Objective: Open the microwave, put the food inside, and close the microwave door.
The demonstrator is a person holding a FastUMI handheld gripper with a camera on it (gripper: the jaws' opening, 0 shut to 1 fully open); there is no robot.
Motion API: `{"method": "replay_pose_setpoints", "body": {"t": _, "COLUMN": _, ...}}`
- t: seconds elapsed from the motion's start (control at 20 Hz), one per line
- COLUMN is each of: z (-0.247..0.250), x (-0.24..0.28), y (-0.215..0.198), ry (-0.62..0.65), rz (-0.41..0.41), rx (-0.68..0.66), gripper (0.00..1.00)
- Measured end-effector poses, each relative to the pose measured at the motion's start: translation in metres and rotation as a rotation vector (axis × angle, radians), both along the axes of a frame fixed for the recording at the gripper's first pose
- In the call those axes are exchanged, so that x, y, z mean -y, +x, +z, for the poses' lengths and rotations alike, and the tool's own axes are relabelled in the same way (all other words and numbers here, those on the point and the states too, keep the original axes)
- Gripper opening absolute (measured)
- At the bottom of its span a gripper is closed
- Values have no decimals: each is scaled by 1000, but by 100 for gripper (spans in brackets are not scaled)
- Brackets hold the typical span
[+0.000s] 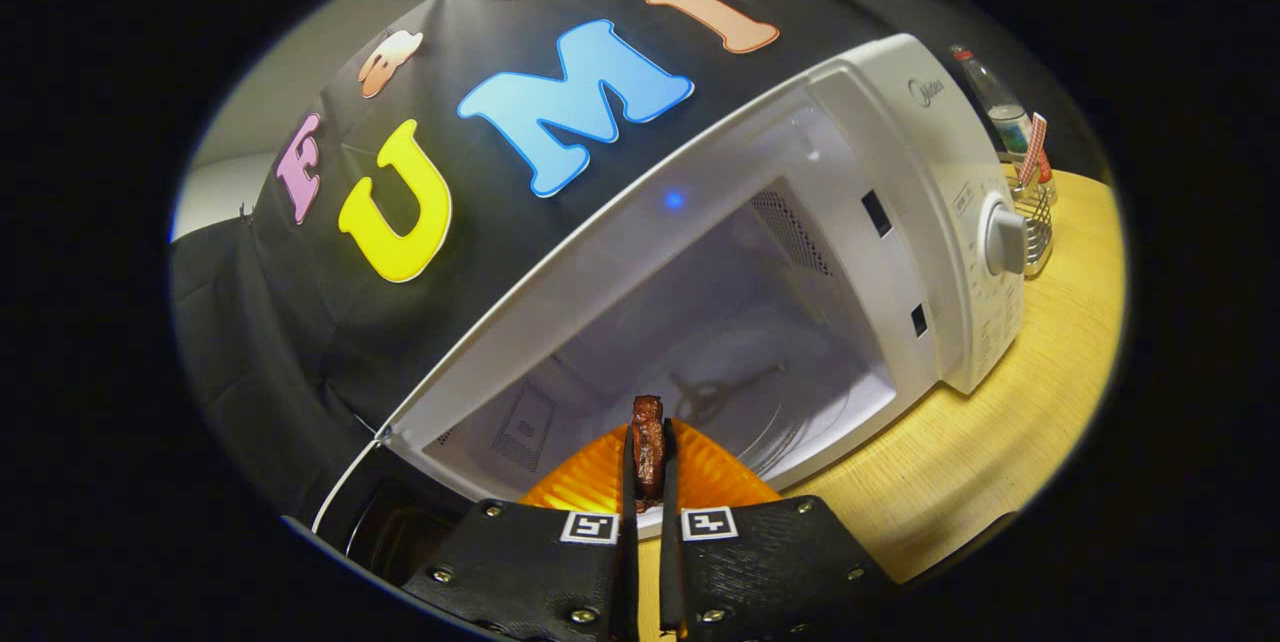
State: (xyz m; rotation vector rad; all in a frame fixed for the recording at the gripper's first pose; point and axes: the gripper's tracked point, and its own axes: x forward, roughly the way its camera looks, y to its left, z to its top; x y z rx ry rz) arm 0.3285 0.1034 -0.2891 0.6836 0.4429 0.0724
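The gripper (648,467) is squeezed tight on a dark brown piece of food (648,442), w/ both fingers pressing its sides. The food stands up thin between them. Right under and just past the fingers is an orange ridged plate (590,482); can't tell if the food sits on it or the gripper also pinches its rim.

The white microwave (900,182) sits on the wood table (1000,422). Its door (400,522) is swung open to the left, so the inside is bare. The glass turntable (740,402) is just ahead of the food, not under it yet.

Looks like step 2: food going in.

What could go wrong: the view is tipped a lot, so the plate may tilt and the food slide off. The plate edge might bump the front lip of the microwave if it goes in too low. Letting go too early drops it on the table, not the turntable.

Near the microwave's far side stand a wire basket (1035,222) and a bottle (990,97), out of the way.
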Motion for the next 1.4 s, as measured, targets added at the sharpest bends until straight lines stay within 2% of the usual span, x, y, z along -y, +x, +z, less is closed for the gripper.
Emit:
{"method": "replay_pose_setpoints", "body": {"t": 0.3, "z": -18, "x": 6, "y": 18, "ry": -32, "rz": -14, "rx": -10, "gripper": 8}}
{"method": "replay_pose_setpoints", "body": {"t": 0.45, "z": -25, "x": 9, "y": 24, "ry": -111, "rz": -7, "rx": -13, "gripper": 12}}
{"method": "replay_pose_setpoints", "body": {"t": 0.55, "z": -29, "x": 23, "y": 31, "ry": -240, "rz": -34, "rx": -12, "gripper": 23}}
{"method": "replay_pose_setpoints", "body": {"t": 0.6, "z": -28, "x": 26, "y": 34, "ry": -282, "rz": -36, "rx": -1, "gripper": 37}}
{"method": "replay_pose_setpoints", "body": {"t": 0.65, "z": -28, "x": 26, "y": 37, "ry": -320, "rz": -33, "rx": 6, "gripper": 47}}
{"method": "replay_pose_setpoints", "body": {"t": 0.7, "z": -25, "x": 29, "y": 39, "ry": -364, "rz": -33, "rx": 14, "gripper": 65}}
{"method": "replay_pose_setpoints", "body": {"t": 0.75, "z": -24, "x": 34, "y": 42, "ry": -408, "rz": -40, "rx": 20, "gripper": 70}}
{"method": "replay_pose_setpoints", "body": {"t": 0.8, "z": -21, "x": 37, "y": 42, "ry": -448, "rz": -46, "rx": 32, "gripper": 85}}
{"method": "replay_pose_setpoints", "body": {"t": 0.9, "z": -14, "x": 39, "y": 43, "ry": -508, "rz": -50, "rx": 58, "gripper": 96}}
{"method": "replay_pose_setpoints", "body": {"t": 1.1, "z": -2, "x": 32, "y": 32, "ry": -535, "rz": -4, "rx": 74, "gripper": 96}}
{"method": "replay_pose_setpoints", "body": {"t": 1.4, "z": 38, "x": 20, "y": -13, "ry": -548, "rz": 60, "rx": 110, "gripper": 96}}
